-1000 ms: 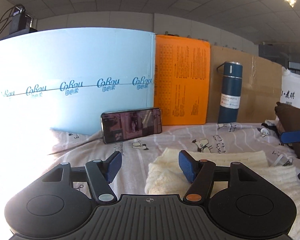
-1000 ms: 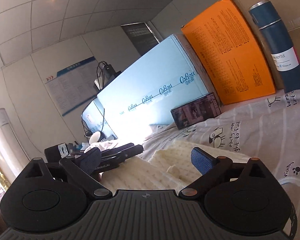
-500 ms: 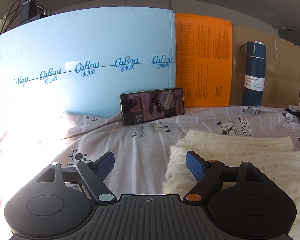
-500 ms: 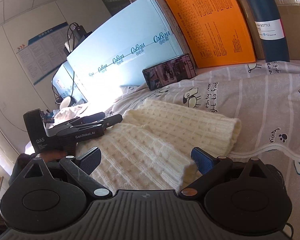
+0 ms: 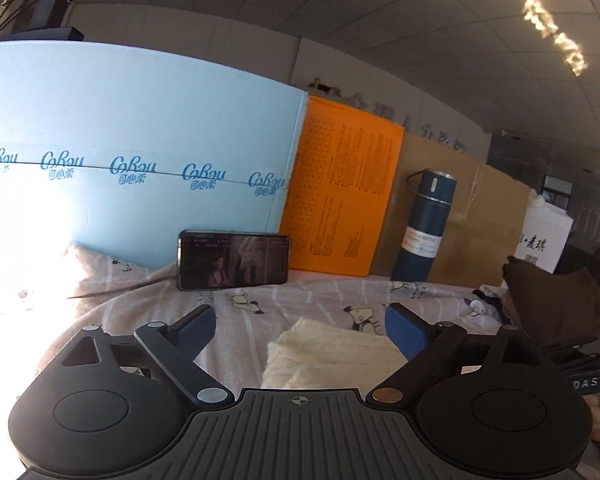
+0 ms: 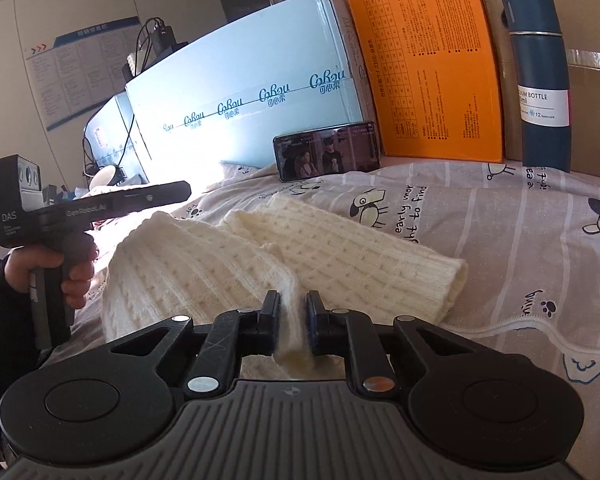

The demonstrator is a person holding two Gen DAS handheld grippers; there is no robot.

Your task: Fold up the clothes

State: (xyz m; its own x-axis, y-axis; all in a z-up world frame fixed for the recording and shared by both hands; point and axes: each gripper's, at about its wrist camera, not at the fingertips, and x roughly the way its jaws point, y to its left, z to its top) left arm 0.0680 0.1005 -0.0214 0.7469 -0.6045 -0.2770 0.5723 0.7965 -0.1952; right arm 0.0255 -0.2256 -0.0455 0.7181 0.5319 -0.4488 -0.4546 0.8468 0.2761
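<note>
A cream knit sweater (image 6: 340,248) lies partly folded on the cartoon-print bedsheet (image 6: 520,216). My right gripper (image 6: 293,312) is shut on a pinched ridge of its near edge, and the knit bulges out between the pads. My left gripper (image 5: 300,326) hovers over the sweater's far corner (image 5: 328,352). Its jaws are opening wide, and the pads touch nothing. The corner lies below the gap, not gripped. In the right wrist view a hand (image 6: 72,268) holds the left tool at the sweater's left side.
At the back of the bed a phone (image 6: 326,152) leans on a light blue box (image 6: 240,80). An orange box (image 6: 424,64), a dark blue bottle (image 6: 540,76) and cardboard stand beside it. A brown garment (image 5: 552,300) lies at the right.
My right gripper went from wide open to shut on the sweater's near edge. The left jaws spread wider and drew back from the knit toward its corner.
</note>
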